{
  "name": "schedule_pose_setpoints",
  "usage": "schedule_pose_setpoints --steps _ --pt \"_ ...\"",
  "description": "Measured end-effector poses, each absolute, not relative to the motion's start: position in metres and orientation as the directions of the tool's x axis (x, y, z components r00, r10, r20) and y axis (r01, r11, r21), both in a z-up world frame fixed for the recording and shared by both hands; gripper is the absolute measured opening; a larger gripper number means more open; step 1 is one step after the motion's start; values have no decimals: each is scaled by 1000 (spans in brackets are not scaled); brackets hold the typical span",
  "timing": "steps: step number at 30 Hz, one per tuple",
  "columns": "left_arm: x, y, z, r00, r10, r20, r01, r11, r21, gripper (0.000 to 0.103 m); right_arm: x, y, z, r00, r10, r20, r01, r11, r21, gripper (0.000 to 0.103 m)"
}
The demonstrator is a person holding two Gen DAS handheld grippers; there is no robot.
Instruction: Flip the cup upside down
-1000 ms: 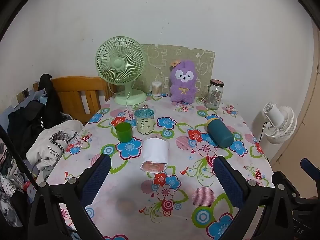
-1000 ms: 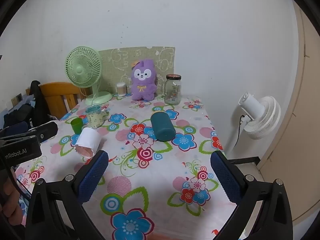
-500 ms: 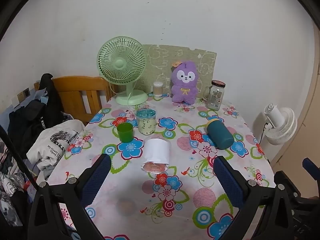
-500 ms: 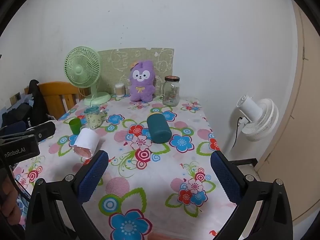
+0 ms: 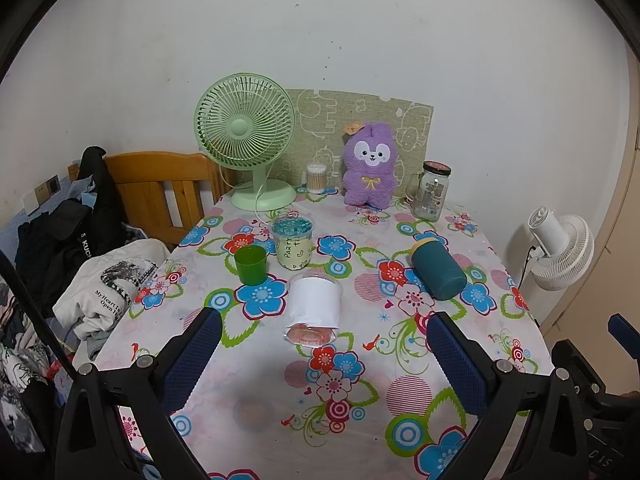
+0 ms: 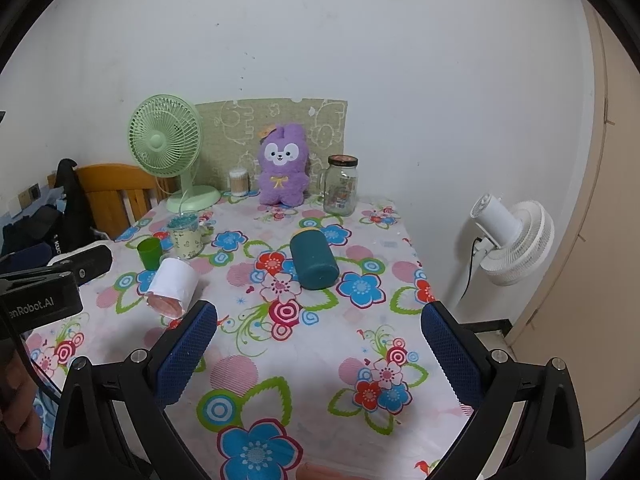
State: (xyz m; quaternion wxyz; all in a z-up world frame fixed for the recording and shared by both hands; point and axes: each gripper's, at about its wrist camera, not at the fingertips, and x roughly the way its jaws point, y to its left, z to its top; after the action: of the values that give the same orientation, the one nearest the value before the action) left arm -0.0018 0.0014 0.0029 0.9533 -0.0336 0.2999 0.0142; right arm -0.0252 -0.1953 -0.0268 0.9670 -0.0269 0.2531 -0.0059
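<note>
A small green cup (image 5: 250, 265) stands upright on the flowered tablecloth (image 5: 304, 412), left of centre; it also shows in the right wrist view (image 6: 150, 253). A white paper-wrapped plastic cup (image 5: 314, 307) lies on its side in front of it, also in the right wrist view (image 6: 173, 287). A teal tumbler (image 5: 437, 267) lies on its side to the right, also in the right wrist view (image 6: 313, 259). My left gripper (image 5: 320, 354) is open and empty, held above the near table just short of the lying white cup. My right gripper (image 6: 319, 350) is open and empty over the near right of the table.
A lidded drink cup (image 5: 292, 242), a green desk fan (image 5: 248, 140), a purple plush toy (image 5: 371, 168), a cotton-swab jar (image 5: 316, 178) and a glass jar (image 5: 431, 190) stand behind. A wooden chair (image 5: 160, 196) with clothes is at the left, a white floor fan (image 5: 558, 252) at the right.
Both grippers have drawn back slightly; the table contents sit a little farther and lower in view. Nothing on the table has moved.
</note>
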Motion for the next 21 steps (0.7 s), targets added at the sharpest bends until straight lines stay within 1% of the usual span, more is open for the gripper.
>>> schedule_pose_setpoints --steps 21 --pt "-4 -1 2 821 11 -571 -52 997 -55 103 -27 -194 -25 871 -22 -490 -5 999 -54 103"
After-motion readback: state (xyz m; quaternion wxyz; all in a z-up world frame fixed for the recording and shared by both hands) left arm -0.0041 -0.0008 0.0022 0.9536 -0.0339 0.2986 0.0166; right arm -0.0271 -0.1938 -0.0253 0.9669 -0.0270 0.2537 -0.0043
